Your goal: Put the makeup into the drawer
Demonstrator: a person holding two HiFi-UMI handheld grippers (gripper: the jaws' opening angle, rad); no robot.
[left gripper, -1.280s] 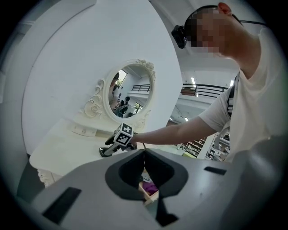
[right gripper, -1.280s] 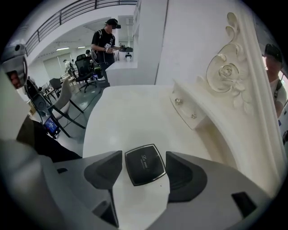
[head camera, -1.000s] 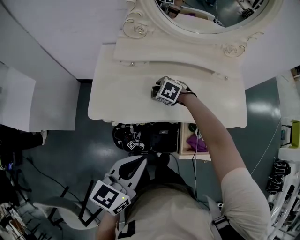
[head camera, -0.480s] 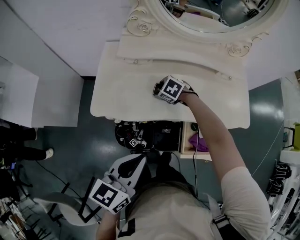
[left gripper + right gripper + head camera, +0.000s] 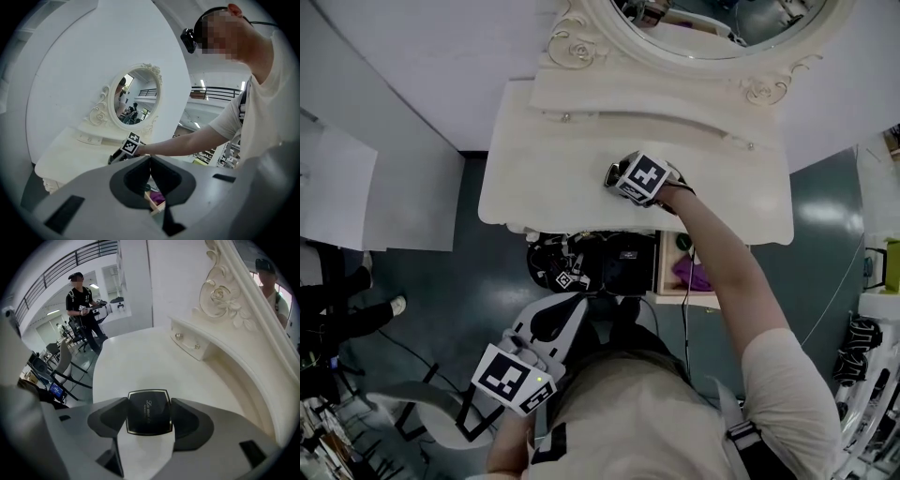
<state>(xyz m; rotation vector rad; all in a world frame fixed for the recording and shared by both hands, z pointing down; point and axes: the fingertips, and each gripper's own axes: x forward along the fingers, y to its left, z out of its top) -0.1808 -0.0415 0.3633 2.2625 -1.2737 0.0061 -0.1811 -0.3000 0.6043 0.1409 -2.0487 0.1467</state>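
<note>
Compact: the black square compact (image 5: 148, 408) lies flat on the desk (image 5: 140, 357), directly between your right fingers.
Right fingers: your right gripper (image 5: 148, 415) is clenched on the compact, one finger against each side edge, lid facing up.
Left fingers: your left gripper (image 5: 150, 161) has its fingers pressed together on nothing, and it is held low, well apart from the desk.
Drawer: the drawer (image 5: 659, 267) is open under the desk's front edge, below and behind your right fingers. Something purple (image 5: 694, 277) already lies in it.
Handling: the compact is probably light and stiff. Its glossy lid and gold-trimmed rim look slippery, and a hinged case may crack or spring open if dropped.
Where to hold: keep the fingers across the two opposite side edges at mid-length. The case is thin, so sit low enough to catch the base as well as the lid.
Caution: squeeze firmly but gently, and keep the compact level so it cannot slide out forward.
</note>
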